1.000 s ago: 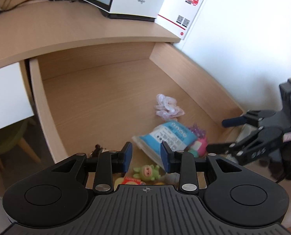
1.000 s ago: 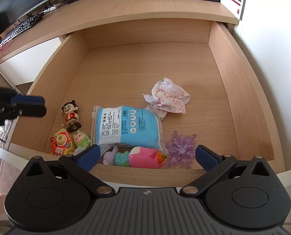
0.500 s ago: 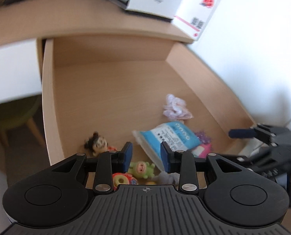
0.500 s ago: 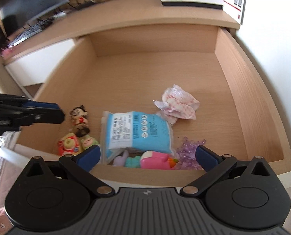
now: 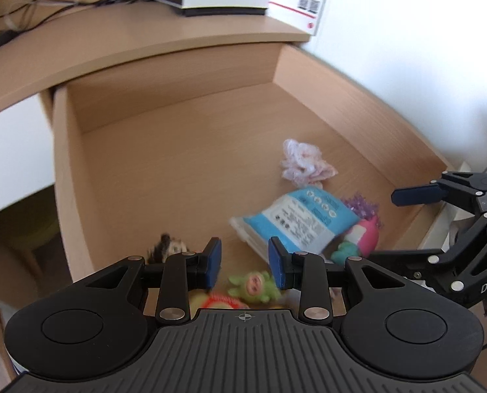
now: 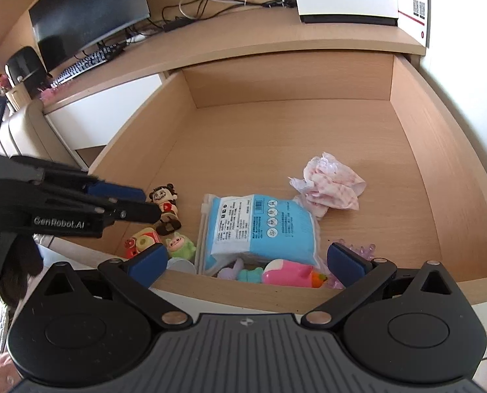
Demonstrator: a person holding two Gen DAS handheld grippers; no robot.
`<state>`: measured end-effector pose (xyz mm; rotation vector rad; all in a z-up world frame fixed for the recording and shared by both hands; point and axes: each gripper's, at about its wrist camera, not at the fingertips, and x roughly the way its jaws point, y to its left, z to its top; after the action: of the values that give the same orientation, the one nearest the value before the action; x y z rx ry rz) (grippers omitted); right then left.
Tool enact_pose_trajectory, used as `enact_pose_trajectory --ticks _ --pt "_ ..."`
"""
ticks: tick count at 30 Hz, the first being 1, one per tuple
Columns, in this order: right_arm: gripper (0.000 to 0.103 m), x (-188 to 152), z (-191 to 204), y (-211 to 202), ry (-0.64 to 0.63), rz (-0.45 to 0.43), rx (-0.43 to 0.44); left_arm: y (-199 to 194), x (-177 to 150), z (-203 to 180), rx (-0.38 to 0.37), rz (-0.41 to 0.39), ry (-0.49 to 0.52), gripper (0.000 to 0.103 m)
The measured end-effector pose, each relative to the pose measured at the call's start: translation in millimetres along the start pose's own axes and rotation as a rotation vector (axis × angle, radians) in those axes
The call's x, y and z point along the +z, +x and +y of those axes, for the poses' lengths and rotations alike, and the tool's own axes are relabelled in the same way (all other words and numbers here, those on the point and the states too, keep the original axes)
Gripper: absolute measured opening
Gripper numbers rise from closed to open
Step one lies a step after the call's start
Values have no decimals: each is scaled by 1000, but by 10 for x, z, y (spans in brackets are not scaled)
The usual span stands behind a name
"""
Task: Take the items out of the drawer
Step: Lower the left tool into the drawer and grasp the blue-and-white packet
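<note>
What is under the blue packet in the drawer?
The blue packet lies partly over a pink toy, a teal toy and a lilac piece at the drawer front. Anything further beneath it is covered.

The right gripper (image 6: 247, 258) hangs over the front edge of the open drawer (image 6: 440, 163), its blue pads spread wide with nothing between them. Below lie a blue packet (image 6: 259, 226), a crumpled pink cloth (image 6: 328, 186), a pink toy (image 6: 289, 273) and small figures (image 6: 164, 203). The left gripper (image 6: 135, 203) reaches in from the left side.
</note>
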<state>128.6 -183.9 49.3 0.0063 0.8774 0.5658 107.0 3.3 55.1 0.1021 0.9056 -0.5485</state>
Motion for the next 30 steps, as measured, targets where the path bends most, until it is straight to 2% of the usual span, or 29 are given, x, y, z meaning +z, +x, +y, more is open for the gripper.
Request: enact_pose_trajectory --ticks 5,9,14,19,23,26,30 --pt "103 74 -11 72 16 41 -22 154 164 283 -119 22 17 35" --pt "103 141 48 163 30 92 -94 307 226 390 -188 46 37 35" --pt "103 209 53 239 47 162 -133 345 204 411 -216 42 26 35" --pt "103 201 96 270 44 174 -171 196 228 519 -232 16 46 35" --pt "103 198 148 305 41 177 -213 208 385 567 -280 87 77 35" --pt "103 214 143 313 41 188 -213 288 522 405 -338 167 193 35" --pt "103 210 138 299 37 183 -203 428 616 66 -348 179 359 35"
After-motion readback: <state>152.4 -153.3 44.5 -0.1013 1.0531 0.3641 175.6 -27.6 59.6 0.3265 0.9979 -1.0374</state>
